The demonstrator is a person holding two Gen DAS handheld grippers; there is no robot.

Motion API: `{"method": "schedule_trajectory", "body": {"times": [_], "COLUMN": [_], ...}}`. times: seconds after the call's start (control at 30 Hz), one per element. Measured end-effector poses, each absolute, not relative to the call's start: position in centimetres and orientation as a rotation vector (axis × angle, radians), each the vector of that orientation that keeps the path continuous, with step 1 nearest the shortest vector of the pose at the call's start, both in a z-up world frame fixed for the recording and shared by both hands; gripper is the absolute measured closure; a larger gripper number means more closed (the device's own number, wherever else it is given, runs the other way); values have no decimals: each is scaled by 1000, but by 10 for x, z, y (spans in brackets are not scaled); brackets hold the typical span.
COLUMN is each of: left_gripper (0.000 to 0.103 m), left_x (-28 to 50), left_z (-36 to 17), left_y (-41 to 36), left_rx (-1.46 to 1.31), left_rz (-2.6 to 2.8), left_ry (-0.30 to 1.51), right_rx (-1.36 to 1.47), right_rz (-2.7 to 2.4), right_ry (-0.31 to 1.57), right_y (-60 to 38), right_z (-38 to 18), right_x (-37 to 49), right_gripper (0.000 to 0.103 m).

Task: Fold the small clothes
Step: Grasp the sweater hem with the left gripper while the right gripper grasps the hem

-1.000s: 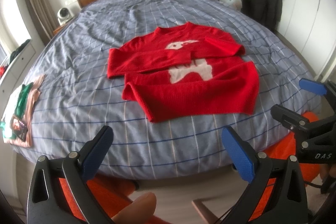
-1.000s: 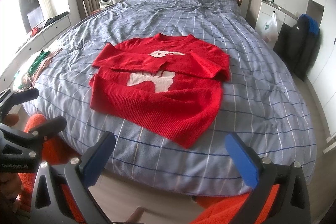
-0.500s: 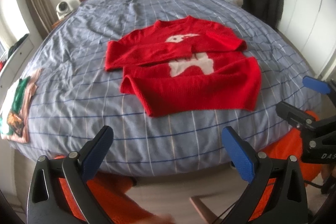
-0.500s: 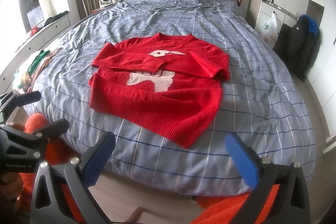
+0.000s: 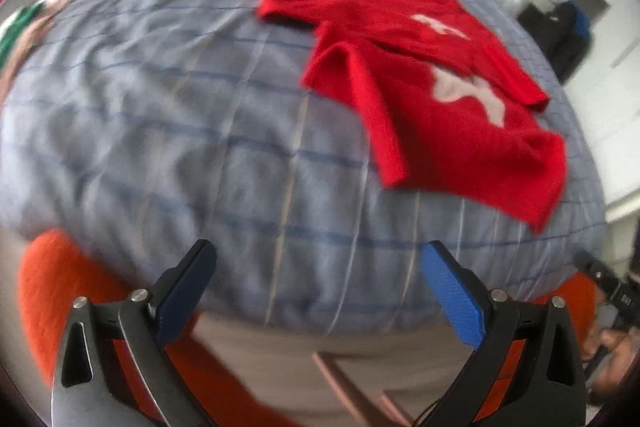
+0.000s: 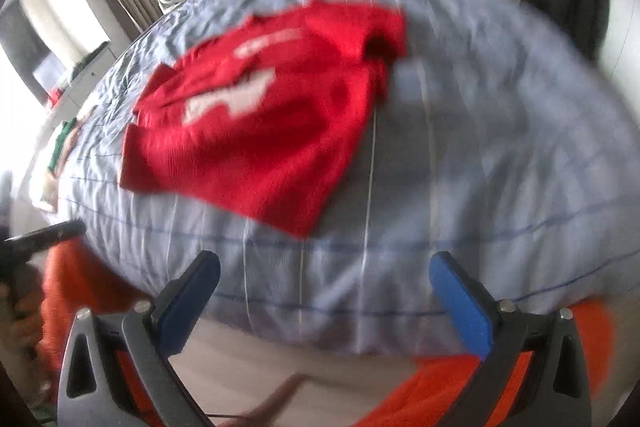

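The left tongs (image 5: 318,283) are spread wide and hold nothing, at the foot of the bed (image 5: 168,131). The red sweater (image 5: 432,99) lies flat on the checked cover at their one o'clock. The right tongs (image 6: 324,291) gape empty too, with the sweater at their eleven o'clock.

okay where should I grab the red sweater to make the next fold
Probably the two bottom hem corners of the red sweater, coming in low from the foot of the bed. Its sleeves already lie across the chest, and the hem faces both open grippers.
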State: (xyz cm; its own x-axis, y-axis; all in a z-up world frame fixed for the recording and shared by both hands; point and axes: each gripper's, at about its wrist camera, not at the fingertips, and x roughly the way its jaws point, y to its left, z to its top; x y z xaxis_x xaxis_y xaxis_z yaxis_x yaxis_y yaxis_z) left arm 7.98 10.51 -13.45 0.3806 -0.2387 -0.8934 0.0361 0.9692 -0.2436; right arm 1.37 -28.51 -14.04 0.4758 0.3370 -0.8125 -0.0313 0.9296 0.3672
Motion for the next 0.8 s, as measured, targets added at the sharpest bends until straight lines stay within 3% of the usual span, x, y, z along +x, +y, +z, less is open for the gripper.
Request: {"method": "schedule_trajectory", "body": {"times": [0.1,0.17,0.23,0.27,0.3,0.33,0.37,0.4,0.6,0.8], "left_gripper": [1,1,12,44,91,98,100,101,101,100], "left_x": [103,113,128,133,137,139,135,126,59,61], "left_z": [-137,-137,-142,-146,-153,-157,-156,-152,-138,-174], "left_y": [85,73,65,64,65,70,80,91,99,75], "left_rx": [-188,-170,-140,-127,-128,-156,-228,-286,-207,-72], "left_rz": [-287,-317,-314,-299,-296,-309,-333,-348,-452,-354], "left_ry": [1147,1120,1089,1099,1134,1155,1161,1148,1216,1273], "right_rx": [454,467,471,482,492,490,479,476,396,342], "right_rz": [302,325,361,379,407,445,450,457,494,386], "right_ry": [989,940,941,952,962,980,1001,1013,1076,1184], "right_y": [-294,-295,-294,-293,-291,-288,-286,-286,-289,-289], "right_z": [-151,-154,-165,-170,-175,-180,-181,-178,-139,-172], "right_x": [25,38,54,60,65,69,69,65,19,23], "right_gripper": [2,15,35,39,51,75,91,96,96,95]}}
